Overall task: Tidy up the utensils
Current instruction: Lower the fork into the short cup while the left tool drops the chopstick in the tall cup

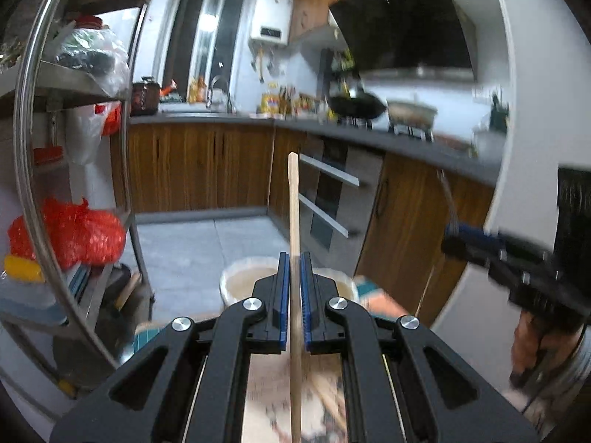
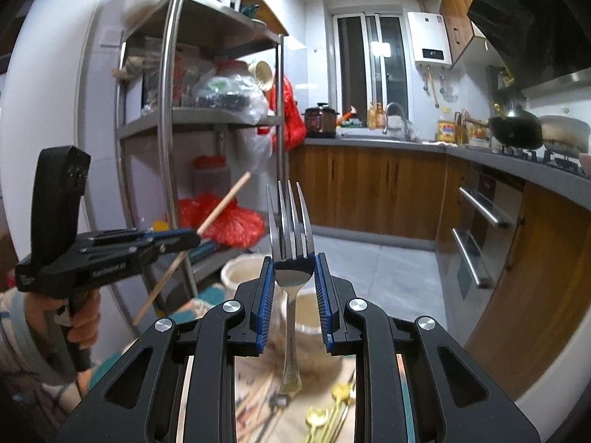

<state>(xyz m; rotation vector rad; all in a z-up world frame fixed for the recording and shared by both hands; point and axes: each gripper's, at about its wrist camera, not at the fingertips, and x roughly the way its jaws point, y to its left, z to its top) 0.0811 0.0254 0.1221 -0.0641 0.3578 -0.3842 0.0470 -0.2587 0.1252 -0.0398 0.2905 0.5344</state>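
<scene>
My left gripper (image 1: 294,262) is shut on a wooden chopstick (image 1: 294,199), which points up and away between the blue pads. In the right wrist view the same gripper (image 2: 192,238) shows at the left, a hand beneath it, the chopstick (image 2: 225,201) slanting through it. My right gripper (image 2: 293,260) is shut on a steel fork (image 2: 290,221) at the base of its tines, tines up, handle hanging down. From the left wrist view, the right gripper (image 1: 452,240) shows blurred at the right edge. Two cream holders (image 2: 240,273) stand below, and loose chopsticks and gold utensils (image 2: 325,413) lie on the cloth.
A steel rack (image 2: 170,118) with bags and jars stands at the left beside a white fridge (image 1: 532,110). Wooden cabinets (image 2: 369,192), an oven with bar handles (image 2: 480,206) and a counter with a wok (image 2: 515,131) run along the back and right. Grey floor tiles (image 1: 192,254) lie beyond.
</scene>
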